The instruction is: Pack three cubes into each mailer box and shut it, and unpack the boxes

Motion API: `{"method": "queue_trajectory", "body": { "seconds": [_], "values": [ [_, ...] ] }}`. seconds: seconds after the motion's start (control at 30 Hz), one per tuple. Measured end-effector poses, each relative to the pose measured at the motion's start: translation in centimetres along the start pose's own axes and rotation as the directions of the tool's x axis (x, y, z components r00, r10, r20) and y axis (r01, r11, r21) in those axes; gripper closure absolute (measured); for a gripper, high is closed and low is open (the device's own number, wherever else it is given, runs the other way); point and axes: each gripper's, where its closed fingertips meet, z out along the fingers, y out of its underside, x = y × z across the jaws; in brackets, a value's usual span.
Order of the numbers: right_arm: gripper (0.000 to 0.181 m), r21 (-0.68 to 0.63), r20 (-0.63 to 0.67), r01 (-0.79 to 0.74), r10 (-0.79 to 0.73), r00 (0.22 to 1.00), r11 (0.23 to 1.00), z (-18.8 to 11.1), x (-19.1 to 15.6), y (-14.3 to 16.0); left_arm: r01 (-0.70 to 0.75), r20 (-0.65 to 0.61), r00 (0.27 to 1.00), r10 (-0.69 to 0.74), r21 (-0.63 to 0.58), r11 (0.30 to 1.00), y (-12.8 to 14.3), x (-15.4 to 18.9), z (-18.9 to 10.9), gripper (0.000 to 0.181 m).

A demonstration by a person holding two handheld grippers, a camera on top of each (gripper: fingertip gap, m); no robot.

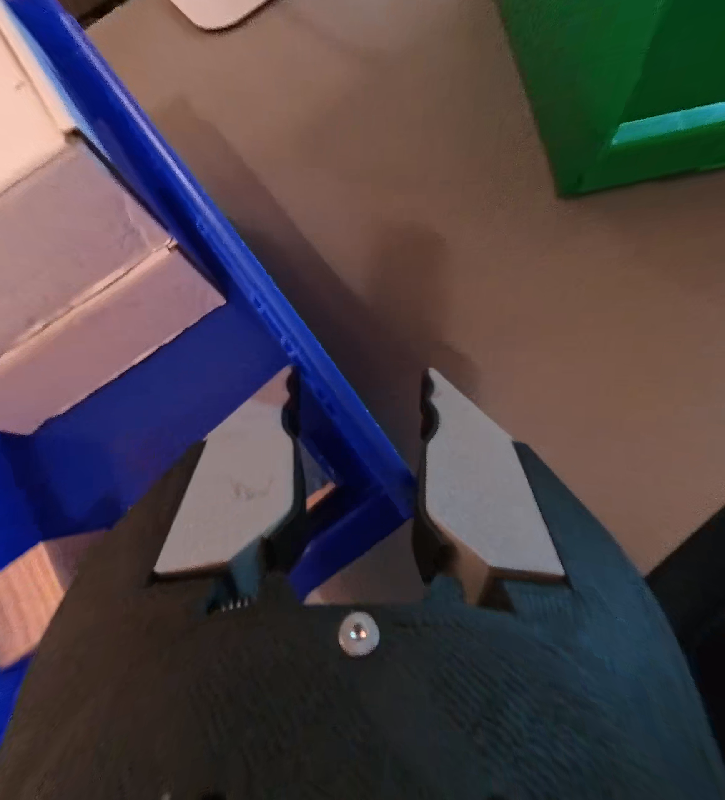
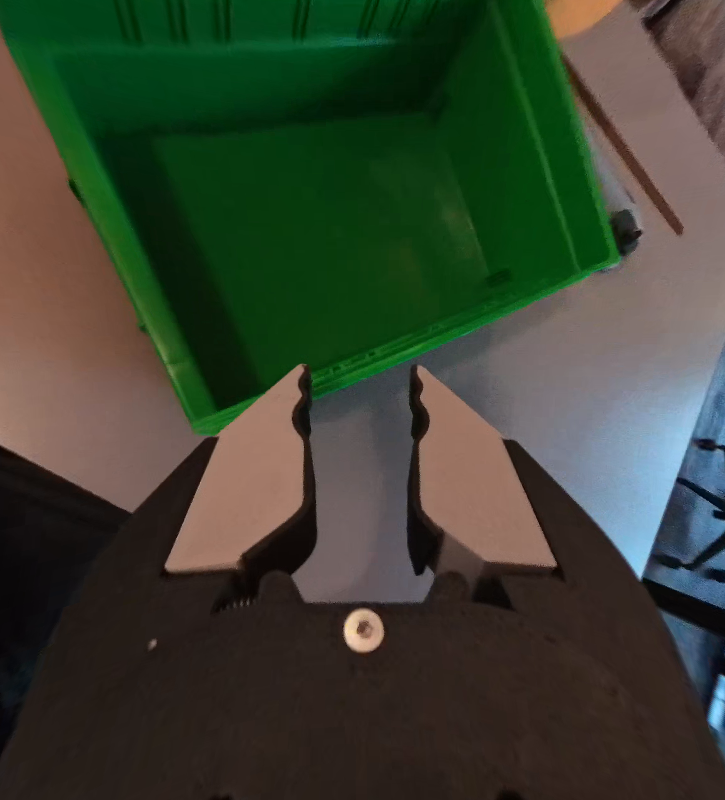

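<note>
In the left wrist view, the left gripper [image 1: 358,415], a matte black printed body with a fine layered grain and a shiny round screw head at its centre, carries two pale, smooth wedge-shaped fingers [image 1: 469,489] edged with wavy black pads. Its jaws stand apart, holding nothing; the near corner of the blue plastic crate [image 1: 204,242] sits in the gap between them, though whether a pad touches the rim cannot be told. The crate's rim is a flat, hard band with small moulded slots, running diagonally up to the left. Inside it lie pale cardboard mailer boxes [image 1: 79,277], closed, matte, with sharp folded edges and a seam along the side. Low at the left, a small wooden block [image 1: 14,606] with fine striped grain lies in the crate. Beyond the rim spreads the smooth grey-brown tabletop [image 1: 460,225], and farther right stands the corner of the green plastic crate [image 1: 637,86].

In the right wrist view, the right gripper [image 2: 360,402], of the same black body and pale wedge fingers [image 2: 261,489], has its jaws apart and empty, hovering over the tabletop [image 2: 360,519] just before the green crate's near rim. The green crate [image 2: 521,108] is a deep rectangular bin of smooth glossy plastic with ribbed far wall and a flat floor; no cubes or boxes show inside it. Past the table's right edge is blurred flooring with dark chair legs [image 2: 724,511].
</note>
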Motion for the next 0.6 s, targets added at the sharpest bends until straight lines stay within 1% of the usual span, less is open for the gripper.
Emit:
{"method": "queue_trajectory", "body": {
  "seconds": [0.03, 0.1, 0.17, 0.2, 0.23, 0.27, 0.3, 0.37, 0.4, 0.43, 0.47, 0.5, 0.6],
  "values": [
    [0.138, 0.040, 0.001, -0.022, 0.022, 1.000, 0.999, -0.3, 0.1, -0.7, 0.003, 0.019, 1.000, -0.003, -0.006, 1.000, 0.4, -0.8, -0.1, 0.131],
    [0.137, 0.148, 0.057, -0.018, 0.009, 0.998, 0.989, -0.8, -1.5, -3.2, -0.020, 0.062, 0.998, 0.021, -0.024, 1.000, 1.0, -2.1, -0.6, 0.143],
    [0.137, 0.243, 0.156, 0.027, -0.067, 0.985, 0.970, -1.0, -5.2, -5.9, -0.042, 0.150, 0.987, 0.052, -0.071, 0.997, 2.1, -3.9, -1.3, 0.155],
    [0.137, 0.269, 0.206, 0.055, -0.113, 0.972, 0.961, -0.8, -7.3, -6.9, -0.015, 0.183, 0.983, 0.028, -0.071, 0.997, 2.4, -4.9, -1.7, 0.161],
    [0.135, 0.283, 0.241, 0.082, -0.154, 0.958, 0.956, -0.3, -9.3, -7.7, 0.023, 0.228, 0.974, -0.007, -0.067, 0.997, 2.9, -6.2, -2.2, 0.170],
    [0.134, 0.285, 0.260, 0.109, -0.186, 0.948, 0.952, 0.5, -11.0, -8.3, 0.043, 0.261, 0.965, -0.025, -0.064, 0.997, 3.4, -7.5, -2.7, 0.175],
    [0.133, 0.270, 0.266, 0.139, -0.213, 0.940, 0.953, 1.5, -12.4, -8.6, 0.075, 0.268, 0.962, -0.057, -0.055, 0.996, 4.0, -8.4, -3.0, 0.175],
    [0.130, 0.192, 0.266, 0.219, -0.265, 0.927, 0.957, 3.9, -14.0, -7.8, 0.168, 0.225, 0.960, -0.164, 0.003, 0.986, 4.6, -9.5, -3.5, 0.178],
    [0.131, 0.139, 0.250, 0.255, -0.283, 0.926, 0.957, 5.1, -13.9, -7.1, 0.204, 0.220, 0.954, -0.203, 0.018, 0.979, 4.9, -10.1, -3.8, 0.178],
    [0.136, 0.089, 0.226, 0.278, -0.291, 0.929, 0.956, 6.0, -13.3, -6.3, 0.230, 0.224, 0.947, -0.229, 0.024, 0.973, 5.2, -10.6, -4.1, 0.177],
    [0.146, 0.043, 0.214, 0.285, -0.288, 0.933, 0.957, 6.5, -12.5, -5.4, 0.243, 0.228, 0.943, -0.243, 0.026, 0.970, 5.5, -10.9, -4.3, 0.177],
    [0.149, 0.007, 0.222, 0.281, -0.276, 0.935, 0.960, 6.7, -11.8, -4.6, 0.244, 0.243, 0.939, -0.242, 0.023, 0.970, 5.7, -11.2, -4.4, 0.178],
    [0.134, -0.079, 0.243, 0.219, -0.194, 0.950, 0.972, 6.3, -9.2, -2.1, 0.253, 0.303, 0.920, -0.248, 0.022, 0.967, 6.2, -12.4, -4.8, 0.177]
  ]
}}
